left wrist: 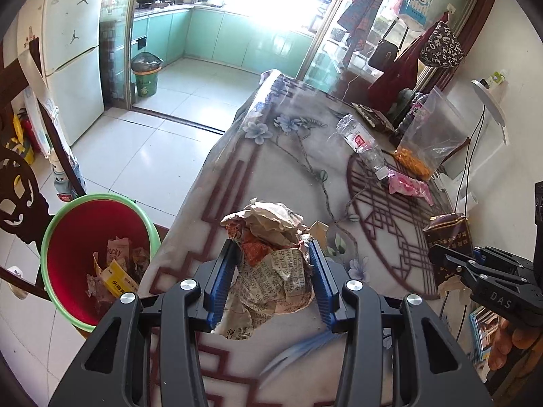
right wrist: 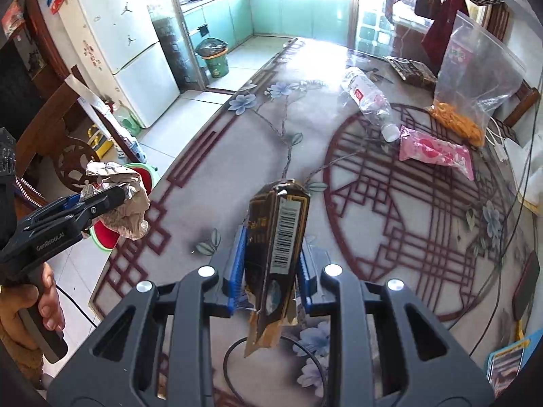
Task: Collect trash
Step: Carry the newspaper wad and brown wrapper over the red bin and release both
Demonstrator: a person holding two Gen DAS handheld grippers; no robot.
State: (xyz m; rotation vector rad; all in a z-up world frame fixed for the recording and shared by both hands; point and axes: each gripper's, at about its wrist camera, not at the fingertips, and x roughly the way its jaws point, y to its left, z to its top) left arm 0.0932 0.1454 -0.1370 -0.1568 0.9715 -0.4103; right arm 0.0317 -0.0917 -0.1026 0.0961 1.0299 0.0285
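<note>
My left gripper is shut on a crumpled wad of printed paper, held above the table's near left edge. That gripper and the paper wad also show at the left of the right wrist view. My right gripper is shut on a dark flattened carton with a barcode, tilted over the table. The same carton appears in the right gripper at the right of the left wrist view. A red bin with a green rim, holding wrappers, stands on the floor left of the table.
On the flower-patterned table lie a crushed clear bottle, a pink packet and a clear bag of orange snacks. A white fridge and a second green bin stand beyond. Cables run along the table's right side.
</note>
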